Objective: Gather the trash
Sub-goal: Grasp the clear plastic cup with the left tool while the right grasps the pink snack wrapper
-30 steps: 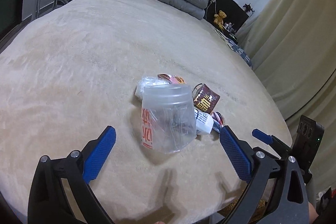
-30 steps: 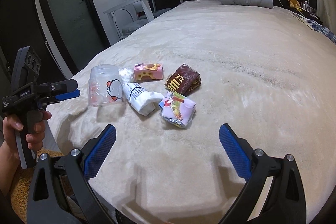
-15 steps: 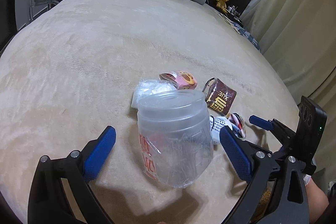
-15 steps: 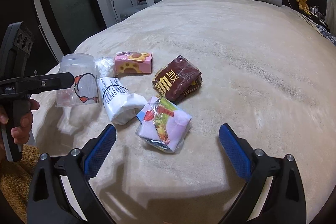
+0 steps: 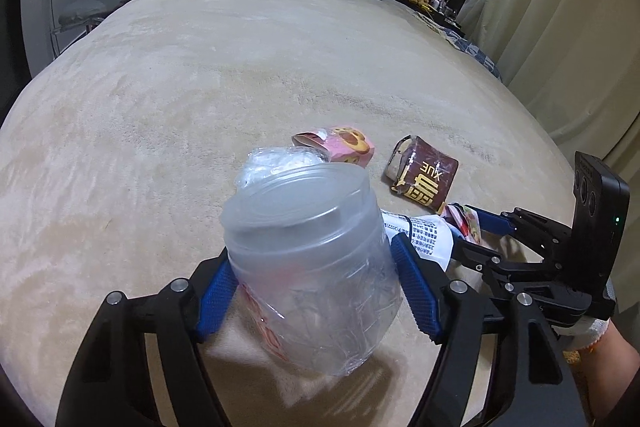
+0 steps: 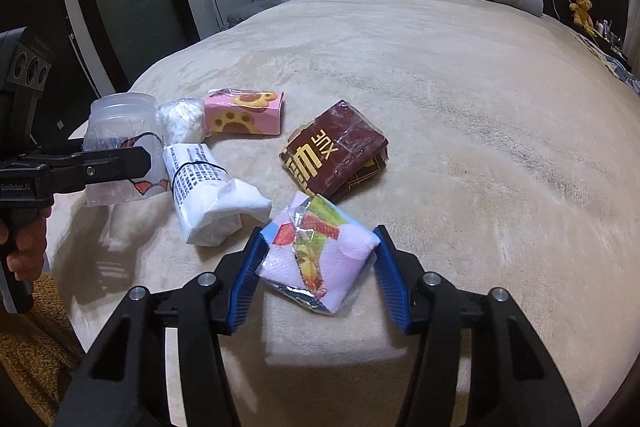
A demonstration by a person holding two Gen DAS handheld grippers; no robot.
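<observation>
A pink box [image 6: 243, 113] bears yellow paw prints, the brown packet [image 6: 334, 155] gold lettering, on a beige blanket [image 6: 460, 99].

The brown packet [image 6: 335, 151], lying just right of the pink box [image 6: 243, 112], bears "XUE" in gold beside a large gold character, while "GenRobot.AI" stands on the left gripper's [image 6: 116, 163] black body, left of that box.

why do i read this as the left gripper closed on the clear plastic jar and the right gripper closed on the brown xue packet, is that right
Not quite. The left gripper is on the clear plastic jar, but the right gripper has just closed on the pink fruit-print packet. The right wrist view shows the brown packet lying free beyond it.
</observation>
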